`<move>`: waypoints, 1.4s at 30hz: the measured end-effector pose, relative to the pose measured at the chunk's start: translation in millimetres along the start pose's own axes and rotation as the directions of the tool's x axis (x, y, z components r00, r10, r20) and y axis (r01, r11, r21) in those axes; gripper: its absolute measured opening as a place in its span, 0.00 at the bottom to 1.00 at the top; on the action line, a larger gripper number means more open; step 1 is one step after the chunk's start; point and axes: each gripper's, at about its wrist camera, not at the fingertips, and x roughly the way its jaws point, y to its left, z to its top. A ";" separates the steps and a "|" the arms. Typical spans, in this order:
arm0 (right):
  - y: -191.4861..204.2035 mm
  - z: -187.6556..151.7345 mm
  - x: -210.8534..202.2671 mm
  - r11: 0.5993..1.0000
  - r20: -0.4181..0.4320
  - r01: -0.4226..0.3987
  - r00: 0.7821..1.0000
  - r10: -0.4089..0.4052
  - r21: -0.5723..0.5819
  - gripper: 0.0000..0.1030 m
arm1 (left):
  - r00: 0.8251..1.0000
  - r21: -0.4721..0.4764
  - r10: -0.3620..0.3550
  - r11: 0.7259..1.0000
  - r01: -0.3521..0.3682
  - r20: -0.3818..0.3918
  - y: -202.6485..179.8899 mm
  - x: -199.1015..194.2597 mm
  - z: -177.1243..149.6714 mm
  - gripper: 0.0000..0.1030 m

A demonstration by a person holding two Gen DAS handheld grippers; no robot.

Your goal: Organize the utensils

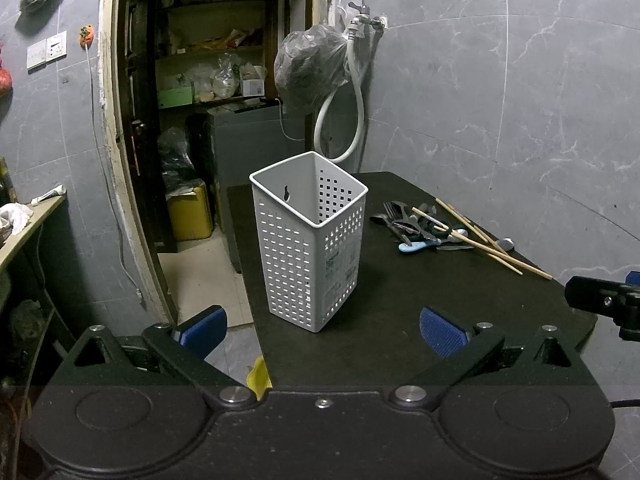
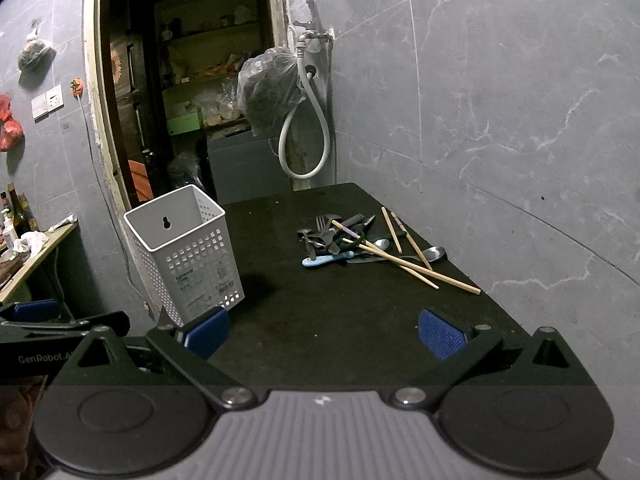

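Spread wide and empty, the left gripper (image 1: 323,332) faces the basket (image 1: 310,240), which stands upright just ahead on the table (image 1: 400,320). Ahead of the right gripper (image 2: 323,334), likewise spread and empty, lies the utensil pile (image 2: 340,240), chopsticks (image 2: 408,266) angled across it toward the wall.

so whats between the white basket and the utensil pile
Only bare black table lies between the white basket and the utensil pile, clearest in the right wrist view.
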 end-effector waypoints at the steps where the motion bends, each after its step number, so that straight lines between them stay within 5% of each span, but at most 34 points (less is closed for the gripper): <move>1: 0.0 -0.1 -0.2 1.000 0.000 0.000 1.000 0.000 0.000 1.00 | 1.000 0.000 0.000 1.000 0.000 0.000 -0.2 0.1 -0.2 0.99; 42: 2.2 -0.4 5.4 1.000 -0.006 0.002 1.000 -0.002 0.000 1.00 | 1.000 0.001 0.000 1.000 0.000 -0.007 -0.9 1.9 0.3 0.99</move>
